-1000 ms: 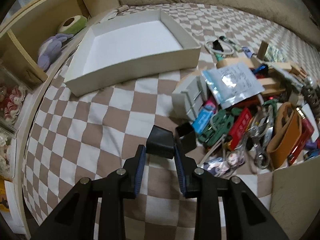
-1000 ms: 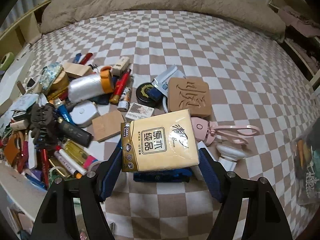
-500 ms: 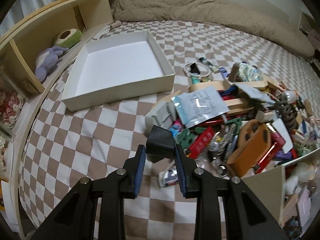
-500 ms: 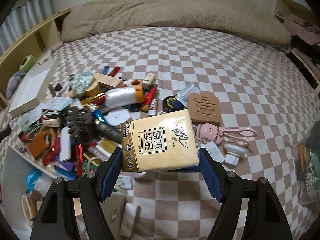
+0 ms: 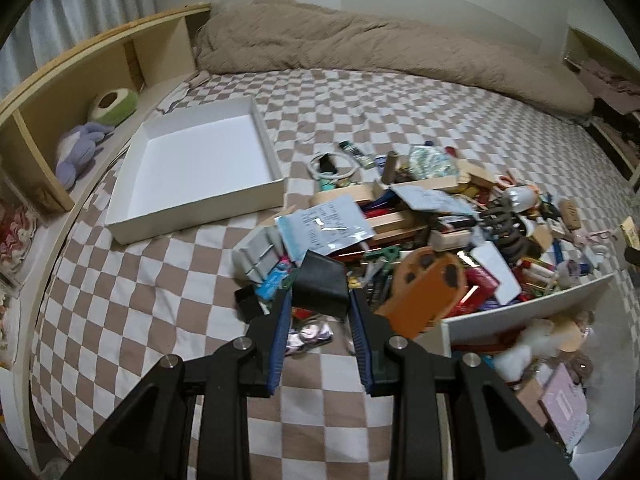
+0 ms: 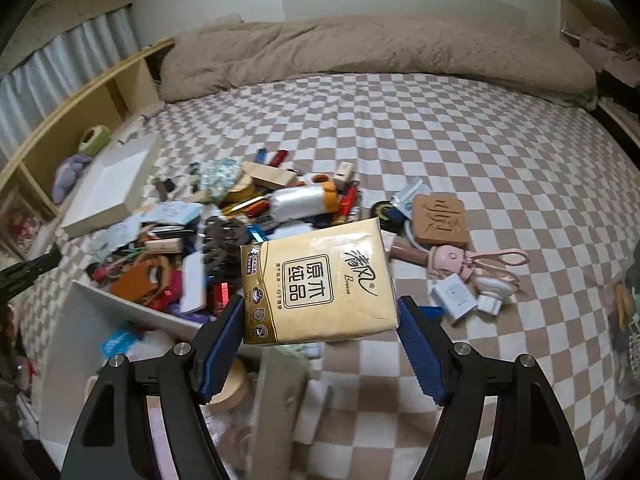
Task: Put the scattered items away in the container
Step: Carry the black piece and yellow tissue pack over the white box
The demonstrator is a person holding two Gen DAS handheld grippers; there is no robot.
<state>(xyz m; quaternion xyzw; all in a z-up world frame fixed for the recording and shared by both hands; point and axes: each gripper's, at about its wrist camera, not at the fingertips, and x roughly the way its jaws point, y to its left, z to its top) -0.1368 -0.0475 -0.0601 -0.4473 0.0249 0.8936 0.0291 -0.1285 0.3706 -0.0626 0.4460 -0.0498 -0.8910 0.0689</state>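
1. Your left gripper [image 5: 320,312] pinches a small black box [image 5: 320,286] between its blue pads, held up off the bedspread; your right gripper [image 6: 320,330] clamps a yellow tissue pack [image 6: 318,284] by its two short sides, printed face toward the camera, also clear of the bed.
2. Your container, a white open box [image 5: 132,216], lies on the checkered bedspread [image 5: 132,304] to the far left of the left gripper, close to the wooden shelf [image 5: 40,92]; nothing shows inside it.
3. Just right of the white box sprawls the scattered pile [image 5: 440,232]: a clear printed pouch [image 5: 324,226], an orange paw-print case [image 5: 428,288], a grey ribbed block [image 5: 258,252] and many small bits overlapping one another.
4. Farther right, seen from your right wrist, a brown embossed square [image 6: 440,220] and a pink handheld fan [image 6: 452,258] lie apart from the heap.
5. Along the far edge of the bed runs a tan duvet [image 5: 380,48]; plush toys [image 5: 80,148] sit in the shelf.
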